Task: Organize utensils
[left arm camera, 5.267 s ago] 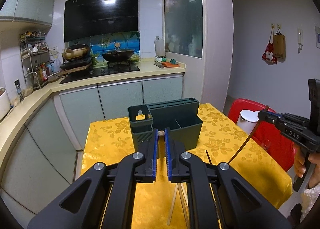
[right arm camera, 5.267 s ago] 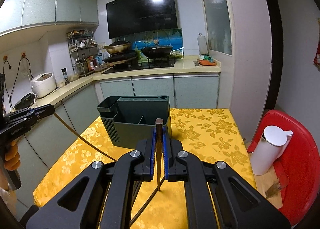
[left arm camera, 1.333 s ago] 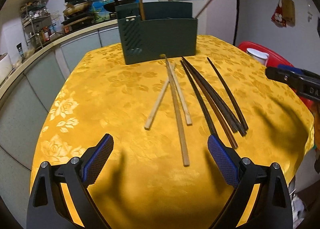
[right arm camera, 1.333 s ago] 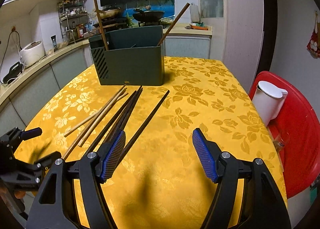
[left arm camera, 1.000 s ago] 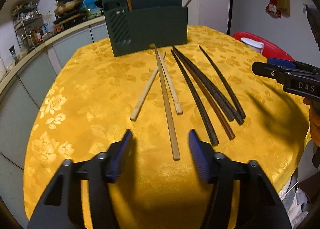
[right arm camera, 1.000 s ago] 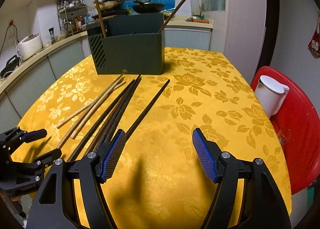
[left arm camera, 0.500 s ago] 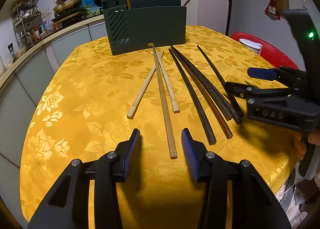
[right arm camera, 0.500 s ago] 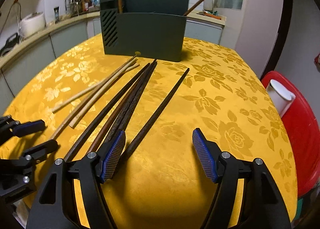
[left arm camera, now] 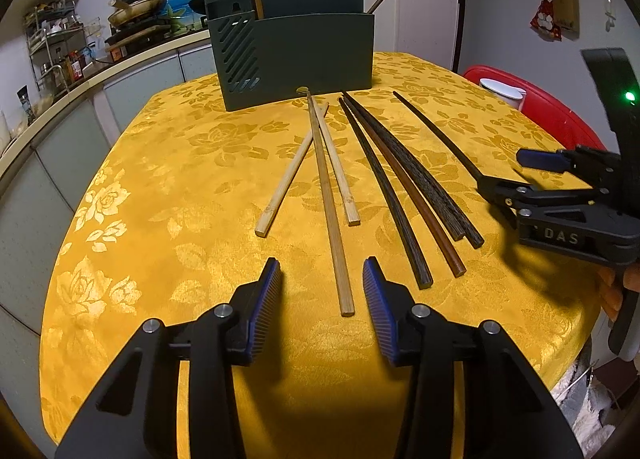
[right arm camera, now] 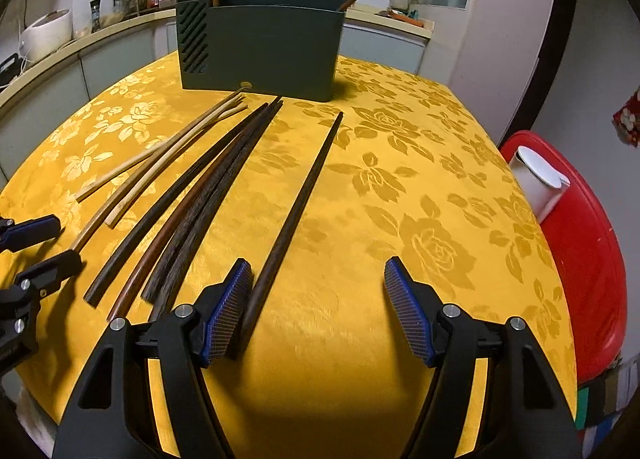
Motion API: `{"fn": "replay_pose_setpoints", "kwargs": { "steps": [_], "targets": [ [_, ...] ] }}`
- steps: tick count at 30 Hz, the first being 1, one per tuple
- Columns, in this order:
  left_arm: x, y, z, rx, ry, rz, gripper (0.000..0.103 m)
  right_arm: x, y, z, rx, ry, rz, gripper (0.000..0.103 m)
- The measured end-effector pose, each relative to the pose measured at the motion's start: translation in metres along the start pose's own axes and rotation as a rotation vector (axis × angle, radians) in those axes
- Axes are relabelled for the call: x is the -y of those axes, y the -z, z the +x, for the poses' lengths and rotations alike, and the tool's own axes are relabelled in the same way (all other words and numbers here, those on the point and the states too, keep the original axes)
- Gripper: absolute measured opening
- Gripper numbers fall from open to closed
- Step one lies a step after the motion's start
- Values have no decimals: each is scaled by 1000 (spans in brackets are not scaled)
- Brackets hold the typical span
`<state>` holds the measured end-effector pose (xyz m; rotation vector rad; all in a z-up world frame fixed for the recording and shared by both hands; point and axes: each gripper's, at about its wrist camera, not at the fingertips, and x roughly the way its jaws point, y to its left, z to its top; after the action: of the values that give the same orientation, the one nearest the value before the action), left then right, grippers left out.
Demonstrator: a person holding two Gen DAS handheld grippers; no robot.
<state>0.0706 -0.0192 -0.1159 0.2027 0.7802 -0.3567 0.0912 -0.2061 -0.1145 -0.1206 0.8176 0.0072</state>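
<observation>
Bench (left arm camera: pixel 168 179) under a yellow floral cloth, chopsticks laid out on it in a rough fan before a dark green holder (left arm camera: pixel 296 55) at the far edge. Left claw (left arm camera: pixel 322 299) hangs low over the near end of the longest bamboo stick (left arm camera: pixel 328 203); jaws partly apart, stick end between them, pads not touching it. Two shorter bamboo sticks (left arm camera: pixel 340 175) lie beside it. Right claw (right arm camera: pixel 318 309) over the lone dark stick (right arm camera: pixel 304 187), jaws closing, left pad just beside the stick, nothing gripped. Four more dark sticks (right arm camera: pixel 188 219) bunched between the two groups. One bamboo and one dark stick stand in the holder. White jug (right arm camera: pixel 538 179) on a red chair (right arm camera: pixel 588 259) to the right.
</observation>
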Motion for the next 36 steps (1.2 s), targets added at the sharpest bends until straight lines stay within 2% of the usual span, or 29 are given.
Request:
{"fn": "replay_pose_setpoints", "kwargs": {
  "steps": [5,11,21,26,27,36],
  "targets": [
    [1,2,-1,8,16,-1,35,-5,8,-7,24,-41,2,43],
    [2,3,-2,16,30,0,30,-15,13,-11,55,-54,-28,34],
    [4,4,-3,27,31,-1,21,-5,16,-12,56,-70,7,30],
    [7,6,-3,40,39,11,13,-10,19,-13,84,-86,-2,19],
    [7,6,-3,41,42,14,9,-10,20,-13,89,-90,-4,18],
    [6,6,-3,41,48,13,6,-11,24,-17,90,-94,26,14]
  ]
}}
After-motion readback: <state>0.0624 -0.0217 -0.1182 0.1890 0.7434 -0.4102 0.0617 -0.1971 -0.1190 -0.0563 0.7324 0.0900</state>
